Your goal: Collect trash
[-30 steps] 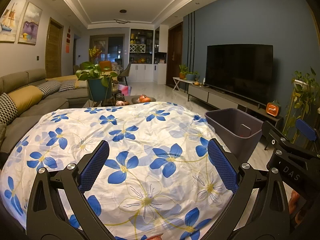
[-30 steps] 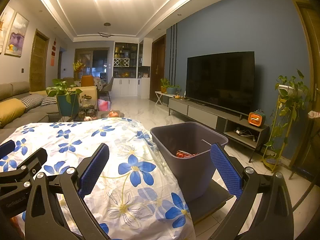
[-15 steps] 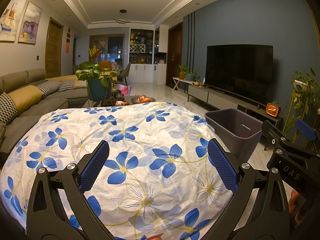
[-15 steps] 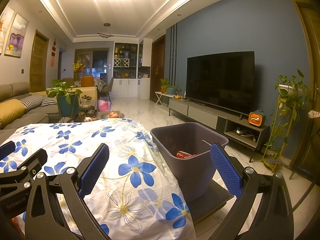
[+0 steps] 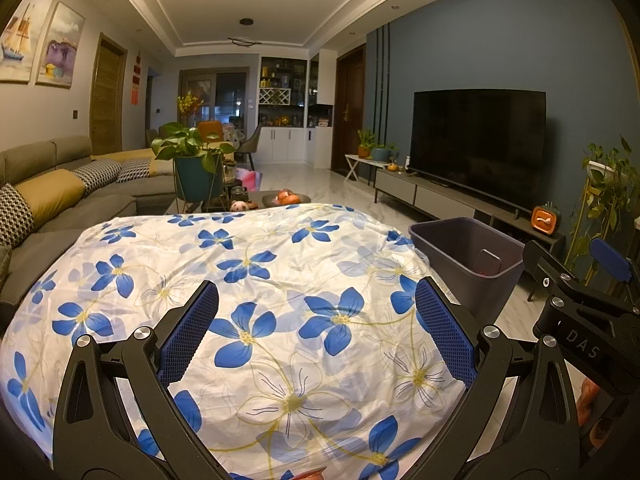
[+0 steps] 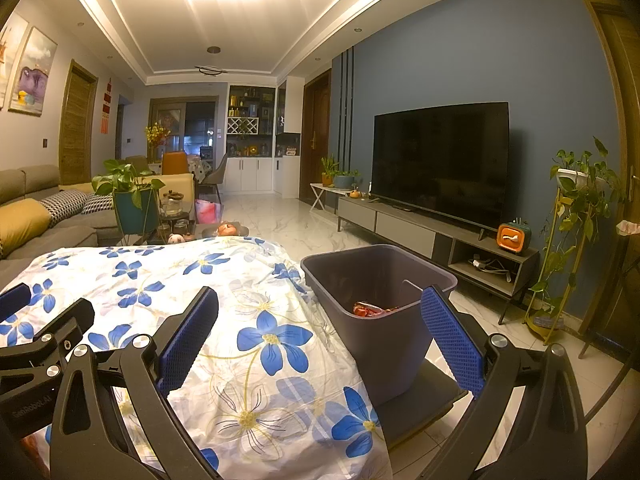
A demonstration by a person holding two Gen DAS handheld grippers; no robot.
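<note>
Right wrist view shows the right tool (image 6: 320,336) spread wide and holding nothing, hovering over the edge of the floral cloth (image 6: 224,320) nearest the bin (image 6: 376,340). The left tool (image 5: 316,336) is likewise wide open and empty, above the middle of the cloth, further from the bin. The bin stands on the floor just beside the cloth-covered bench, on the side toward the TV stand. Red and orange trash (image 6: 372,310) already lies at its bottom.

No loose trash shows on the cloth in either view, so the task looks close to done, or the next piece lies out of sight. A small reddish scrap (image 5: 310,473) peeks in at the near edge of the cloth, far from the bin; what it is cannot be told.

To do this step well, scan the near edge first, before moving either tool away. If the scrap is trash, the left tool is probably closer. Come down straight and close the pads on the scrap alone, since the thin cloth would bunch and lift with it. Carry the scrap over the bin's rim and release only once well inside.
</note>
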